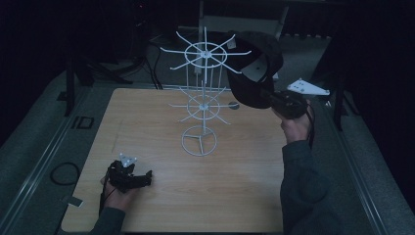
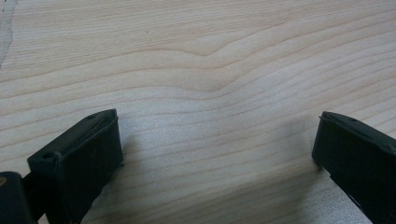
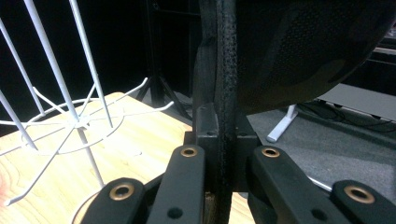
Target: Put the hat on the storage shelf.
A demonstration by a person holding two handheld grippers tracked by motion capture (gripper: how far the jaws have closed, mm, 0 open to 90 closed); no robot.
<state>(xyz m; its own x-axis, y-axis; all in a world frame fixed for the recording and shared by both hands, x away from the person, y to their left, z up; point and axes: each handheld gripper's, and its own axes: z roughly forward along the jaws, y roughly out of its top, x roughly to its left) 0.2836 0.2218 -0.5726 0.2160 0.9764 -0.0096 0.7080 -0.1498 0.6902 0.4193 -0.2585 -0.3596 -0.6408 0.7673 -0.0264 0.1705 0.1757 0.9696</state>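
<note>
A black cap [image 1: 254,68] hangs in the air at the right of a white wire rack [image 1: 203,88] that stands on the wooden table [image 1: 156,196]. My right gripper [image 1: 271,98] is shut on the cap's edge; in the right gripper view the cap's black strap [image 3: 224,93] is pinched between the jaws, with the cap's crown [image 3: 308,46] above and the rack's prongs [image 3: 70,121] to the left. The cap touches or nearly touches the upper prongs. My left gripper [image 1: 147,177] rests low near the table's front left, open, its fingers [image 2: 79,158] wide apart over bare wood.
The rack has two tiers of radiating prongs and a round foot [image 1: 199,141]. A small dark disc [image 1: 234,105] lies on the table behind the rack. Dark stands and cables sit on the floor [image 1: 44,132] around the table.
</note>
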